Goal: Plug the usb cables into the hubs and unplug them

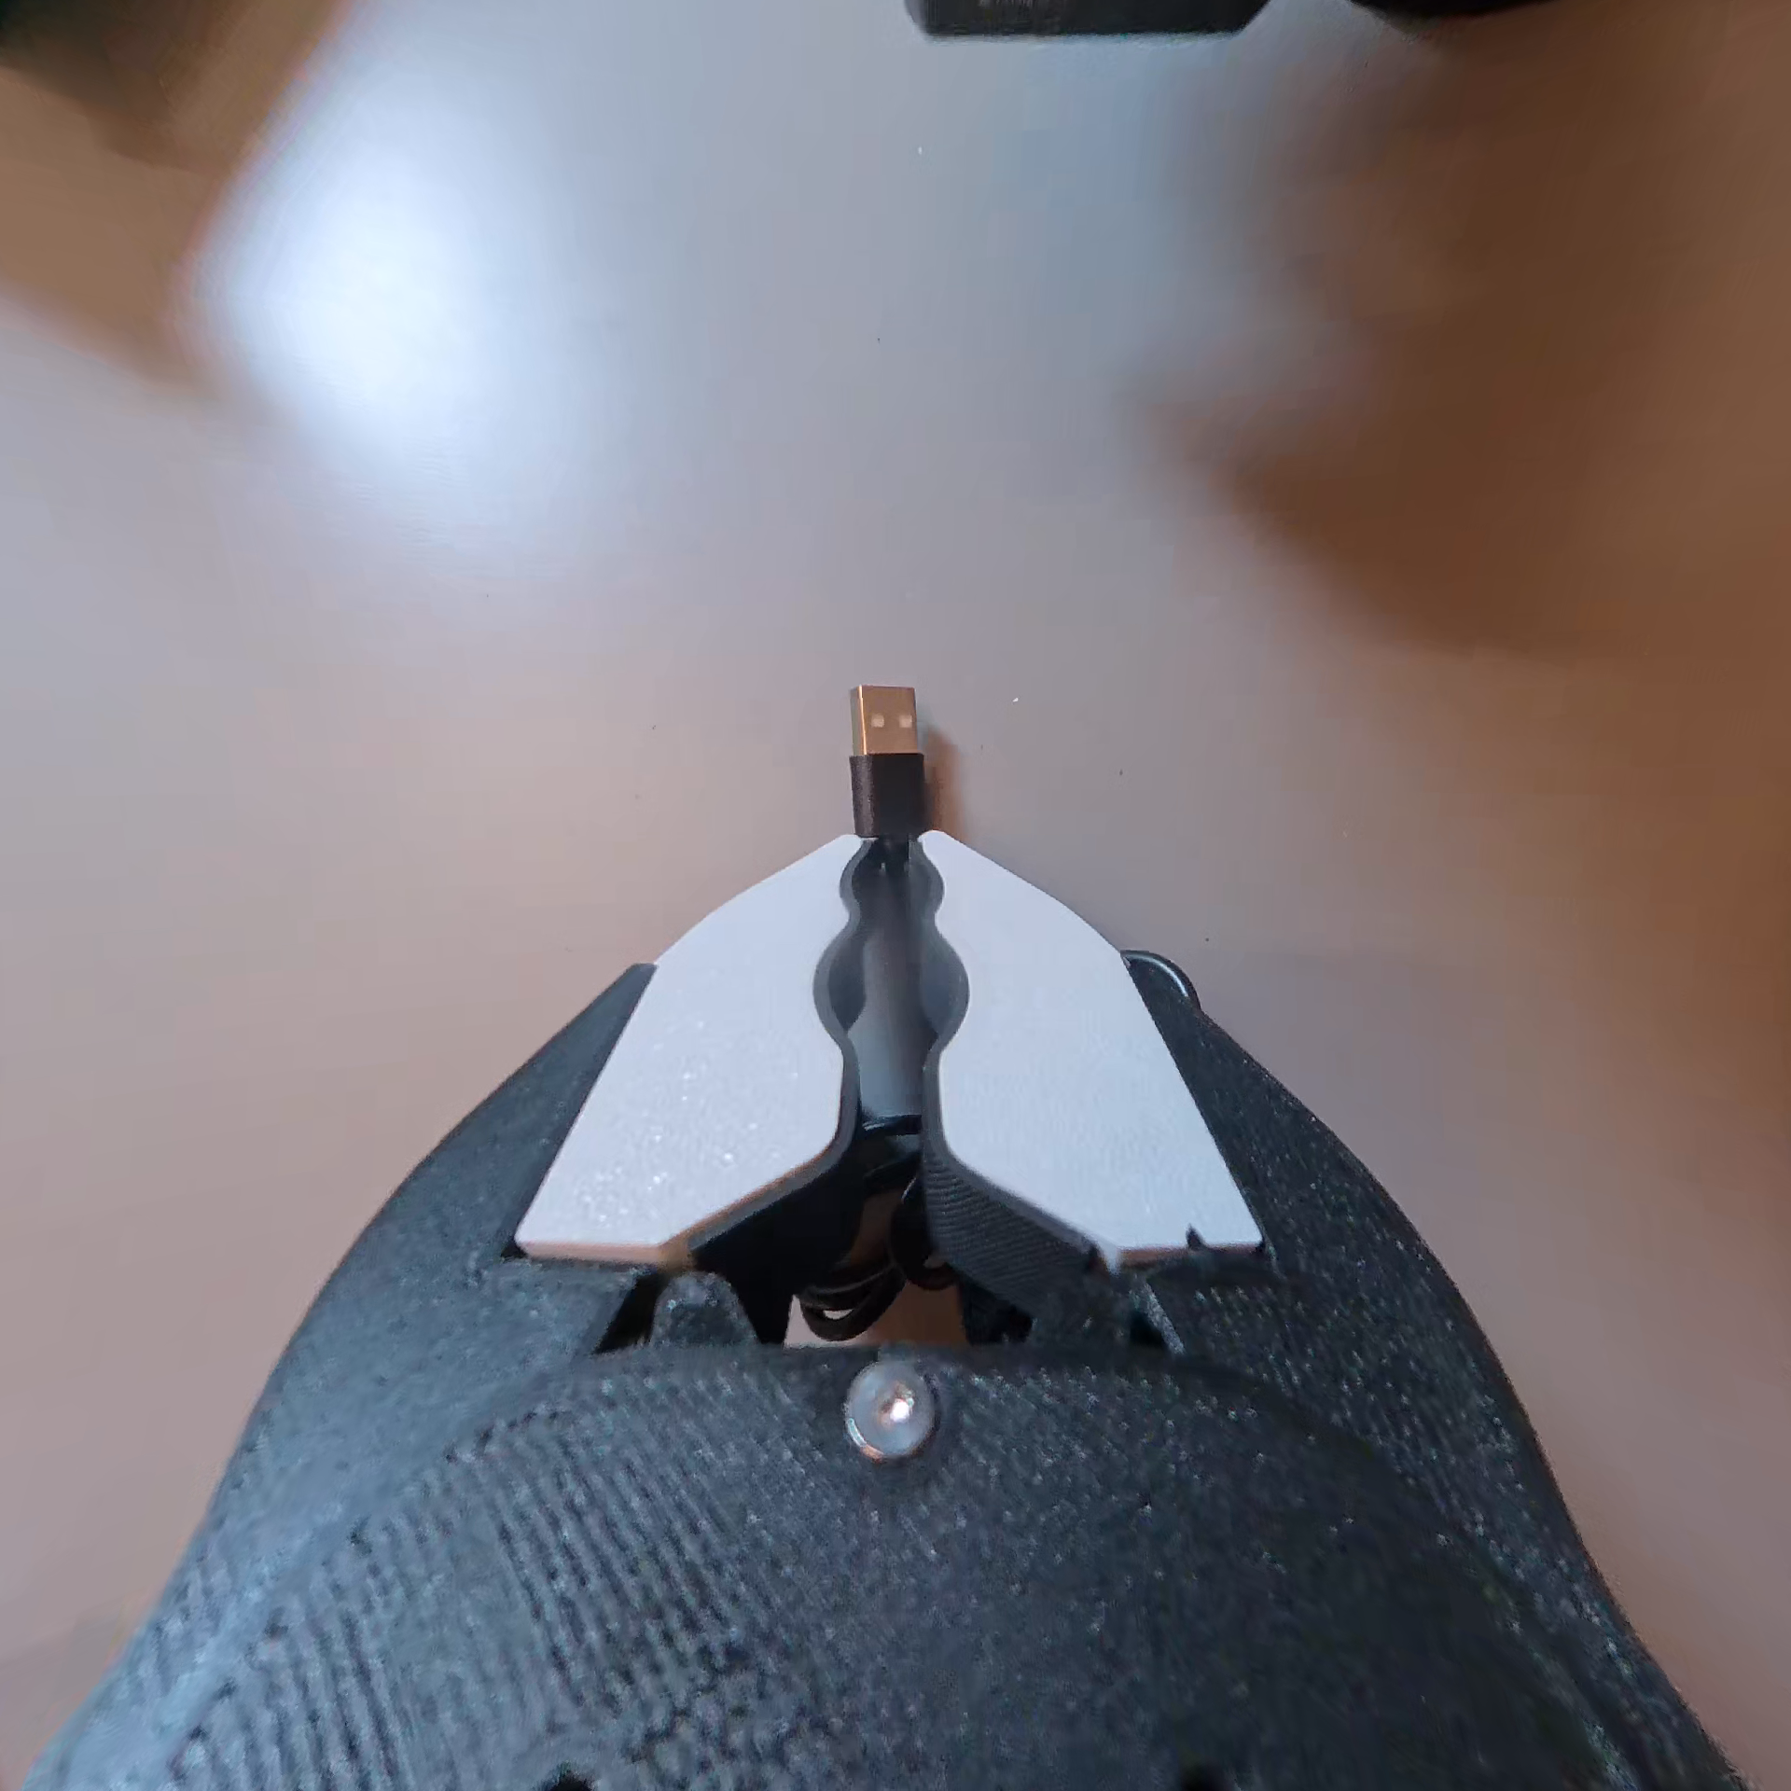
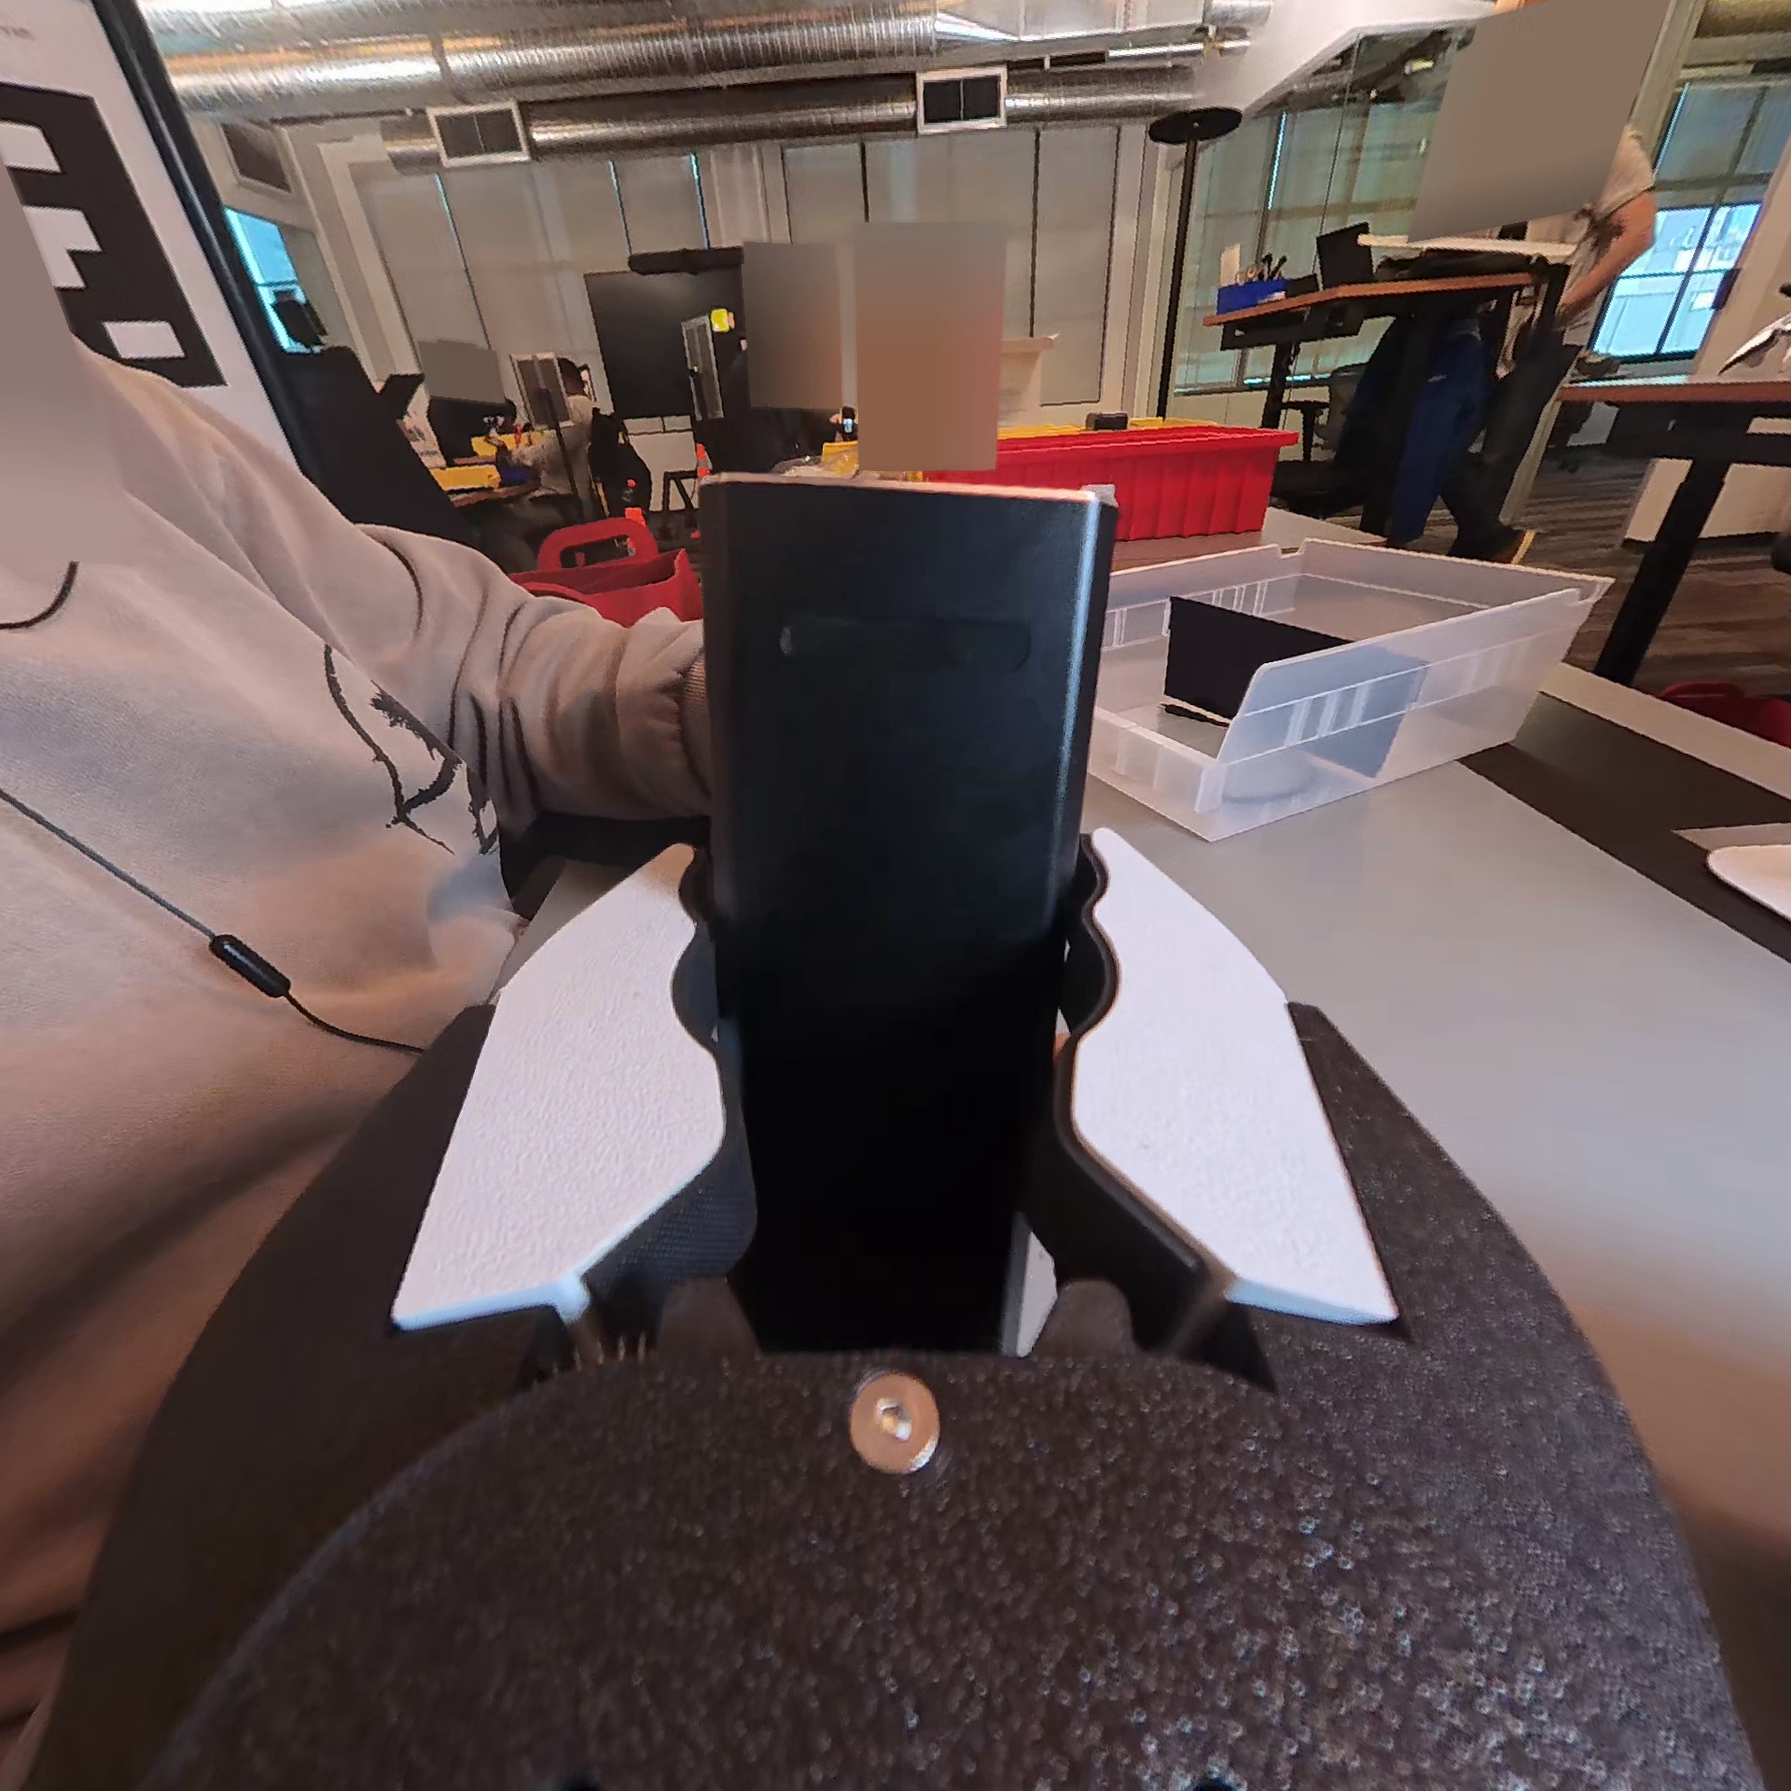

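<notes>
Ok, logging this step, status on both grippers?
Left gripper shut on USB cable, plug free above table. Right gripper shut on black hub. Not mated yet.

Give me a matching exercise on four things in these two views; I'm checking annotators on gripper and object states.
Things:
1. USB plug
2. black hub
3. clear plastic bin
4. red bin

States:
A. on the grey table, holding a black divider
B. pinched at its cable end by the left gripper
C. in the background, behind the hub
D. clamped between the right gripper fingers

Pairs: 1-B, 2-D, 3-A, 4-C
</notes>
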`<state>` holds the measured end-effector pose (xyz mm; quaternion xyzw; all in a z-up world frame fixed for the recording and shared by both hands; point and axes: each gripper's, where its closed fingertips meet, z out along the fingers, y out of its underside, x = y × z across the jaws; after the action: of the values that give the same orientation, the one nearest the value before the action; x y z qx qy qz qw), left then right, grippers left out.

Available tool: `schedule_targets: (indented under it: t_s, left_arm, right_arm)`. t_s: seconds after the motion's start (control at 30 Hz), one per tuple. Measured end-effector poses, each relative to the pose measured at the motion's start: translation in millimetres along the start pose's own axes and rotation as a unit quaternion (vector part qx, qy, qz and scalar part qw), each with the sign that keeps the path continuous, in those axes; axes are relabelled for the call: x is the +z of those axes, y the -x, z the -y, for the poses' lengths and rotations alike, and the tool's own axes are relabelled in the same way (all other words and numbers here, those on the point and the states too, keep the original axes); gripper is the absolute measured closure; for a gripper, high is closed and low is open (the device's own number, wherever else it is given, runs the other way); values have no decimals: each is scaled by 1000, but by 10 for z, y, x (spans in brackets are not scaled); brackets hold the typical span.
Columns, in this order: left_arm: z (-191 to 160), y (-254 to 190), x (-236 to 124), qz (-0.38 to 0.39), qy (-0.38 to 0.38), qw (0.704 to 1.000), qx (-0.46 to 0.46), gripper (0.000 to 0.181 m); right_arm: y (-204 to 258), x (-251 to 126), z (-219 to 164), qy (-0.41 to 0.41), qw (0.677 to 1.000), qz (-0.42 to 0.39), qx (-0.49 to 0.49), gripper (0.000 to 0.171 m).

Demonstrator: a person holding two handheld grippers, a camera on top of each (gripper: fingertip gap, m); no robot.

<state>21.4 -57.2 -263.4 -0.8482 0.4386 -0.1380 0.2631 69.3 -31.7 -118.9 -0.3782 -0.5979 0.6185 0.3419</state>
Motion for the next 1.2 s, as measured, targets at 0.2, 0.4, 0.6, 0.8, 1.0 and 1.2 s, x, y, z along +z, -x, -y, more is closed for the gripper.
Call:
schedule_targets:
  t_s: [0.2,0.4,0.6,0.8,1.0,1.2]
  left_arm:
    - [439,-89,-263,-27,-156,987,12,132]
    - [1304,-381,-381,-74,-355,932,-3,92]
    - [1150,-214,-527,-37,-296,953,51,121]
    - [864,-129,-695,-6,-219,973,71,121]
    - [727,-203,-591,-35,-182,981,62,121]
    - [769,-213,-642,-45,-216,974,54,121]
  right_arm:
    - [5,42,130,-47,999,-6,8,102]
    - [98,203,547,-137,990,-32,-19,102]
    - [104,92,385,-77,996,-34,-38,104]
    - [73,248,74,6,998,-36,-53,101]
    - [120,378,-42,1,999,-38,-38,98]
    - [129,378,9,-9,999,-36,-25,102]
